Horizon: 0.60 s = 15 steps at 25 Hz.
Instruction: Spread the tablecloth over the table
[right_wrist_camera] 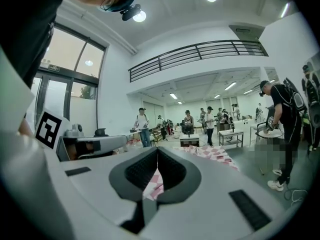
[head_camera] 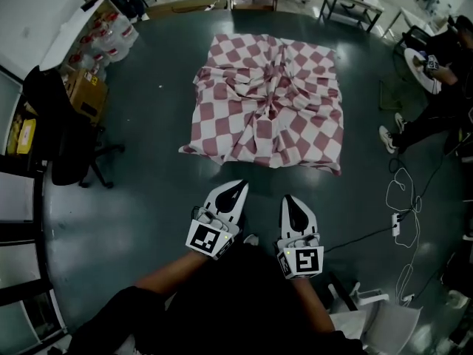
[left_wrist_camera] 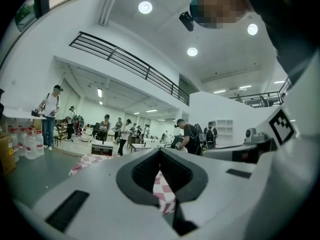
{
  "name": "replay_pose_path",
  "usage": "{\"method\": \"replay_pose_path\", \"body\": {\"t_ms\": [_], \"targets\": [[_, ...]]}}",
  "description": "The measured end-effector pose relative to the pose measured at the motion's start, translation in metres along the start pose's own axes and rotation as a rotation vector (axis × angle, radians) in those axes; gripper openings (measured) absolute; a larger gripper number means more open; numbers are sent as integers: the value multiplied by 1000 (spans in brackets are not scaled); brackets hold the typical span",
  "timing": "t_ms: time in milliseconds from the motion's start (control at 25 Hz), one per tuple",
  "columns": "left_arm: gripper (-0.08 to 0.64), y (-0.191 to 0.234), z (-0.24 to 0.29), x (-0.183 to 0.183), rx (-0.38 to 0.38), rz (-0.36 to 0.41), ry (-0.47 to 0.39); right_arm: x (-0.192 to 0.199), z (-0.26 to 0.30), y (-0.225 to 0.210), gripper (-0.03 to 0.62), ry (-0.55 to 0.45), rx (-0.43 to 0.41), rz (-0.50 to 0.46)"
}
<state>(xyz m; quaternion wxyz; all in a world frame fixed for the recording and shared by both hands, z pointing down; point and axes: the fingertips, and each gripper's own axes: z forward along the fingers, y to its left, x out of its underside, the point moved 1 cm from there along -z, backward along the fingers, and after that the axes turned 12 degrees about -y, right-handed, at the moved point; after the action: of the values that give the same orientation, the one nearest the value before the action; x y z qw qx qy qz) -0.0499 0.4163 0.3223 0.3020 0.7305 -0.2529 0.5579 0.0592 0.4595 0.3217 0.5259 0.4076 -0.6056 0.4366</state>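
A red-and-white checked tablecloth lies over the low square table, bunched into creases that run toward its middle, its edges hanging down the sides. Both grippers hover side by side above the dark floor, short of the cloth's near edge and not touching it. My left gripper is shut with nothing in it, and so is my right gripper. In the left gripper view the jaws meet at their tips, with the cloth lying beyond. The right gripper view shows closed jaws and the cloth ahead.
A black office chair stands at the left beside cardboard boxes. White cables and a power strip trail over the floor at the right, near a seated person. Tables line the back. A white chair stands near right.
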Motion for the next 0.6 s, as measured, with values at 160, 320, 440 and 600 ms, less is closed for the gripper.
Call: {"method": "replay_pose_path", "body": {"t_ms": [160, 320, 440, 600], "targets": [[11, 28, 24, 3, 21, -18, 20, 6, 41, -5, 14, 50, 7, 3], [11, 56, 43, 8, 69, -31, 43, 15, 83, -3, 15, 97, 9, -8], [12, 78, 55, 6, 97, -64, 38, 19, 114, 3, 15, 113, 20, -7], [11, 115, 68, 13, 106, -95, 49, 25, 153, 10, 15, 127, 26, -22]]}}
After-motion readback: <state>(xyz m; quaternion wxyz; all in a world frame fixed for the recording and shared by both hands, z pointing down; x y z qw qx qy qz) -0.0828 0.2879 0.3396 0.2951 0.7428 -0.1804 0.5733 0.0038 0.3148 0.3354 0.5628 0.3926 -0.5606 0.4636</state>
